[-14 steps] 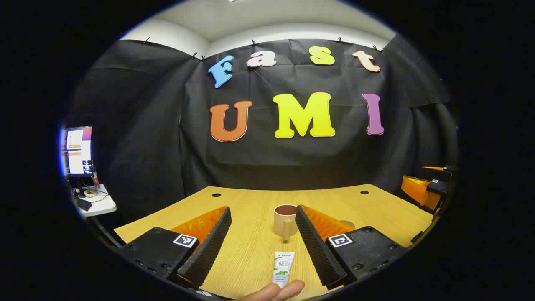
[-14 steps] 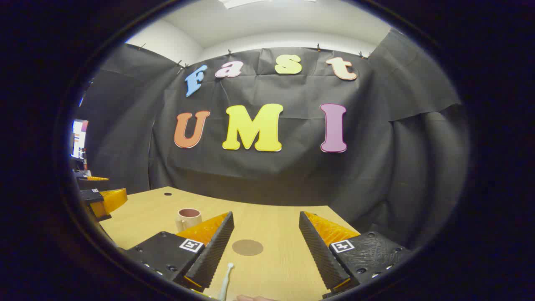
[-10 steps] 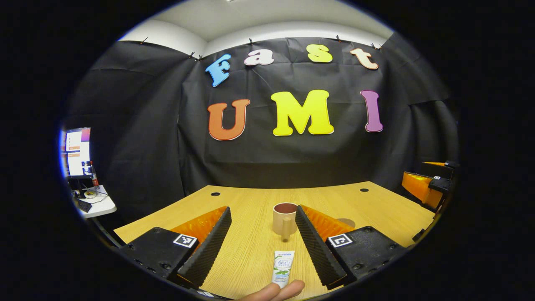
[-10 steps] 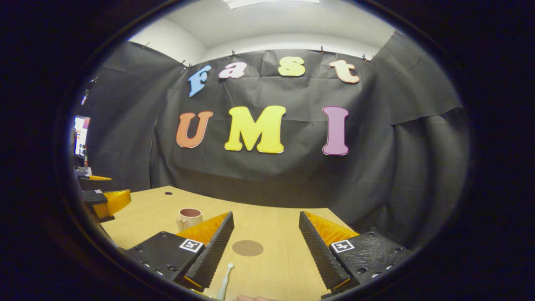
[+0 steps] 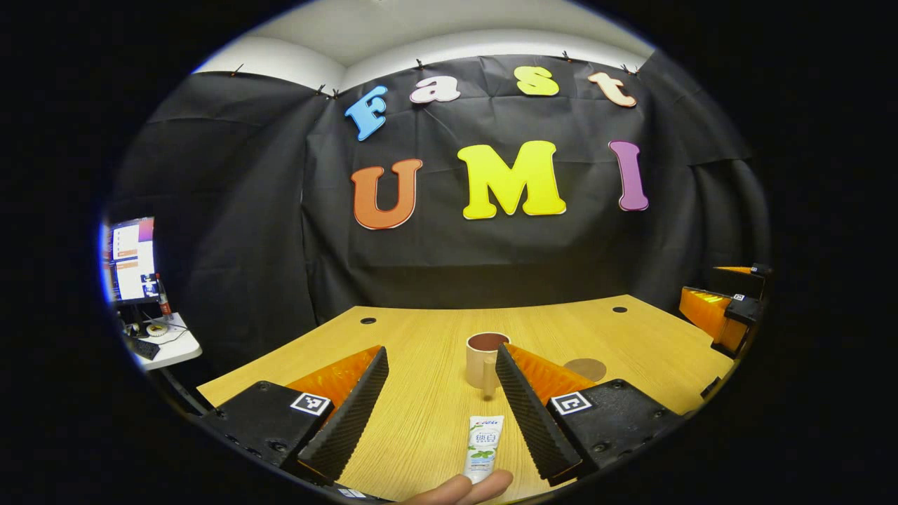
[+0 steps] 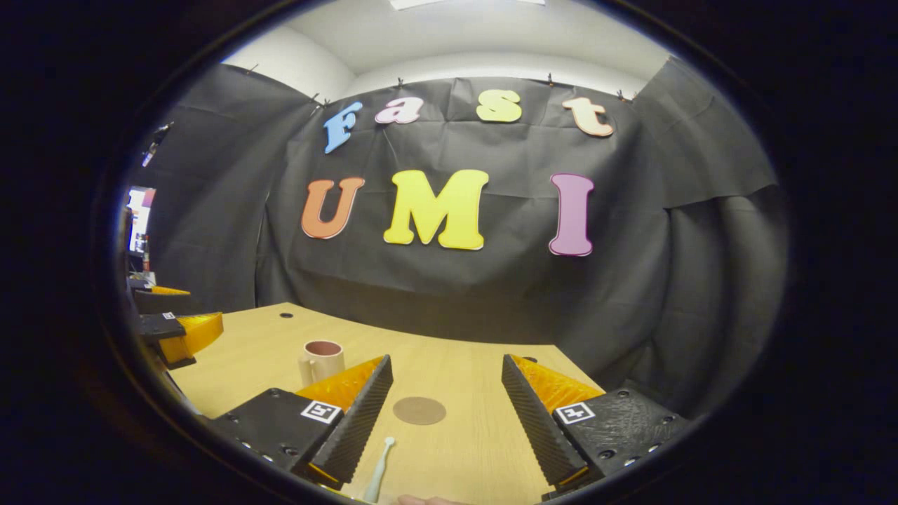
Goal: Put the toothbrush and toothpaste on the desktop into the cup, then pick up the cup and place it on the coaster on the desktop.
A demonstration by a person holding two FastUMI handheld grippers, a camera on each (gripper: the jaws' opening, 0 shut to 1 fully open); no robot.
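Note:
A beige cup (image 5: 485, 358) with a dark inside stands upright on the wooden desktop (image 5: 421, 351), its handle turned toward me. A white toothpaste tube (image 5: 483, 446) lies flat in front of it, between the fingers of my open left gripper (image 5: 442, 421), which holds nothing. In the right gripper view, the cup (image 6: 321, 360) stands at the left and a round brown coaster (image 6: 419, 410) lies ahead. A white toothbrush (image 6: 377, 471) lies near the bottom, just inside the left finger of my open right gripper (image 6: 447, 421). The coaster (image 5: 585, 367) sits right of the cup.
A fingertip (image 5: 463, 489) shows at the bottom edge of the left gripper view. The right gripper (image 5: 722, 308) shows at that view's far right, the left gripper (image 6: 175, 326) at the right gripper view's far left. A side table with a monitor (image 5: 130, 259) stands left of the desk.
Both views have tilted and shifted slightly, so the cup, coaster and desktop sit a little differently in frame. Both grippers stay open and the objects have not moved.

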